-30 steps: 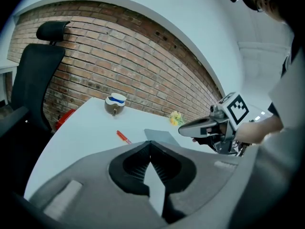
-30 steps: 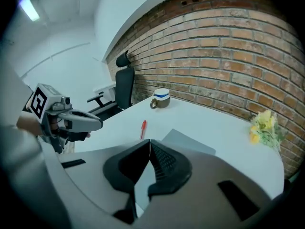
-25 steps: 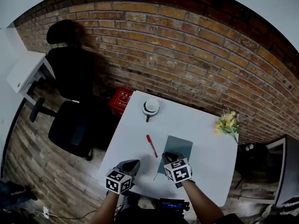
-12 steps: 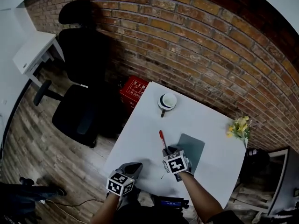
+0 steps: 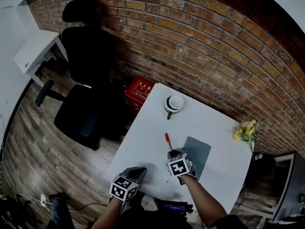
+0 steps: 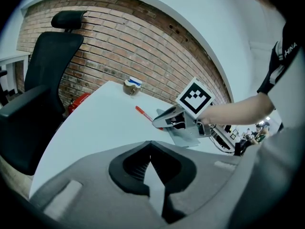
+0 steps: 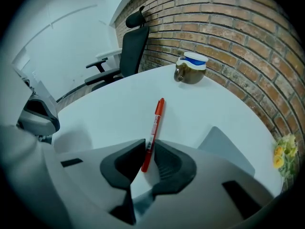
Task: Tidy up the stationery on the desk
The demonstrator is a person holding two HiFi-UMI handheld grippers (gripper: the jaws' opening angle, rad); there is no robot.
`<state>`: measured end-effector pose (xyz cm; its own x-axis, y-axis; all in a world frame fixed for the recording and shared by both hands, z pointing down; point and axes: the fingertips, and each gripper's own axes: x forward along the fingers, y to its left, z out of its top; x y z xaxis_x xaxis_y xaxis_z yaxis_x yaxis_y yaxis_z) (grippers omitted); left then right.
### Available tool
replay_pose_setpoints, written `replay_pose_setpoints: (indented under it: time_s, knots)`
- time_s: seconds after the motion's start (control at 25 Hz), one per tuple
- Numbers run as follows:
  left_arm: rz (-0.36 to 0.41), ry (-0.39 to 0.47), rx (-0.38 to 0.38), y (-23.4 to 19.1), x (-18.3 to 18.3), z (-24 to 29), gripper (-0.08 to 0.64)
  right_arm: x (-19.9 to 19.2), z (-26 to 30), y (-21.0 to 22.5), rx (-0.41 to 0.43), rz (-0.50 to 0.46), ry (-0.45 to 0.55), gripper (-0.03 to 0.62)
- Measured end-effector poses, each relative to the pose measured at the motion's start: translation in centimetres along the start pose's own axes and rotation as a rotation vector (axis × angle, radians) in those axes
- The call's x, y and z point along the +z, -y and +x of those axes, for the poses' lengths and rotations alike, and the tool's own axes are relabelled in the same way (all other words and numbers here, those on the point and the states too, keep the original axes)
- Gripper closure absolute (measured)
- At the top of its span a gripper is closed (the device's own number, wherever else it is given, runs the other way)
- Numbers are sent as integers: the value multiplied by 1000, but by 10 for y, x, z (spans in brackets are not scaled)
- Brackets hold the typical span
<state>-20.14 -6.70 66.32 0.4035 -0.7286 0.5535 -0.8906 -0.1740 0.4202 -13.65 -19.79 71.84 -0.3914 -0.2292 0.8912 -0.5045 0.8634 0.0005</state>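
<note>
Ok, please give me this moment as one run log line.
left gripper: shut, empty | right gripper: jaws just closed further, pads on red pen | red pen: lying on white desk

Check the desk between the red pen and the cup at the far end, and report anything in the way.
Nothing visible: bare desk runs from the red pen to the cup. The grey pad lies right of that line. The right gripper has the pen's near end between its jaws, which have just been closing.
</note>
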Motion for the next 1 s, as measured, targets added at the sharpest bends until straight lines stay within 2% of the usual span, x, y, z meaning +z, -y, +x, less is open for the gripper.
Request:
replay_pose_setpoints:
  time_s: [0.12,0.44,0.64,0.8,1.0]
  knots:
    - [6,0,-2,2,-1,-1,548,-1,0,-1,-6,-6,1,543]
    - [44,-2,-16,14,8,-2,548,-4,-32,6,-24,26,66,545]
    - [122,8,-70,37,26,15,548,-15,-75,27,-79,69,141,545]
    - [165,4,-123,67,39,31,548,-34,-117,48,-134,145,214,545]
    - [231,-7,-194,105,54,62,548,-81,-160,80,-215,298,266,545]
